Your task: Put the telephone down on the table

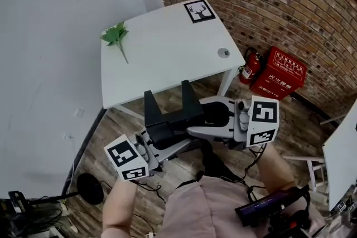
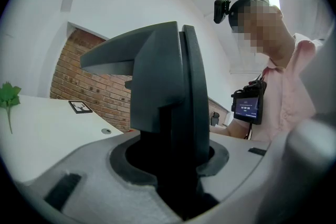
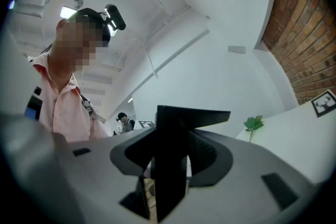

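A black telephone [image 1: 170, 114] with two upright ends hangs in the air just in front of the near edge of the white table [image 1: 162, 53], over the wooden floor. My left gripper [image 1: 167, 139] grips its left part from below left. My right gripper [image 1: 203, 125] grips its right part from the right. In the left gripper view the dark telephone body [image 2: 168, 97] stands upright between the jaws of the left gripper [image 2: 173, 165]. In the right gripper view a black part of the telephone [image 3: 170, 149] fills the gap of the right gripper [image 3: 168, 165].
On the table lie a green leaf sprig [image 1: 116, 36], a black-and-white marker card [image 1: 199, 10] and a small round grey disc [image 1: 223, 53]. A fire extinguisher [image 1: 251, 67] and red box [image 1: 279, 72] stand by the brick wall. A round black stand base [image 1: 89, 188] sits low left.
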The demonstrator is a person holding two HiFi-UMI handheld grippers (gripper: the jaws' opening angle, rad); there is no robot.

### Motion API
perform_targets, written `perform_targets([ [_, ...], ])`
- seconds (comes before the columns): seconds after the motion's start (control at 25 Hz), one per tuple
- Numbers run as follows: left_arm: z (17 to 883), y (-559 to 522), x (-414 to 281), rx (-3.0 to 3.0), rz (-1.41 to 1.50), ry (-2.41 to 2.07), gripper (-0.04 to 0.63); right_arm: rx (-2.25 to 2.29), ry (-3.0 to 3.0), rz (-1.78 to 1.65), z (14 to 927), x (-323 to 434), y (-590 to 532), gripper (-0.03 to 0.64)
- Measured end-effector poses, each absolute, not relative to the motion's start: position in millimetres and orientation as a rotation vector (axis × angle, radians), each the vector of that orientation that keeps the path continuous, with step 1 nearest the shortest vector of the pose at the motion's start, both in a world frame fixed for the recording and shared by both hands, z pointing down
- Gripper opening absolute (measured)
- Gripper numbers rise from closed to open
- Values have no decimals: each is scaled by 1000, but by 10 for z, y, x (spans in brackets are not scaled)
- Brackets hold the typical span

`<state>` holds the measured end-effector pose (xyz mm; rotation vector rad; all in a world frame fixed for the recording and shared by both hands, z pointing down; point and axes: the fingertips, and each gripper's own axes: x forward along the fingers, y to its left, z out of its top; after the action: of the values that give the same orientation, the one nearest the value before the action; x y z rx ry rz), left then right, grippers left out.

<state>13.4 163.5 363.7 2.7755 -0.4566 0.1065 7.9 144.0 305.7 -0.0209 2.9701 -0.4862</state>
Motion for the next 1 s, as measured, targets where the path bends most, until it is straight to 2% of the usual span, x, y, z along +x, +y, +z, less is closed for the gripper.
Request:
perform_targets([
  [0.48,3721,474,273,2712,108,-535,164,57,2968,-550,3137,202,260,181],
  [1.0,3561,-188,84,2725,86,-620,164,138,2980,-502,2962,2,-376,181],
])
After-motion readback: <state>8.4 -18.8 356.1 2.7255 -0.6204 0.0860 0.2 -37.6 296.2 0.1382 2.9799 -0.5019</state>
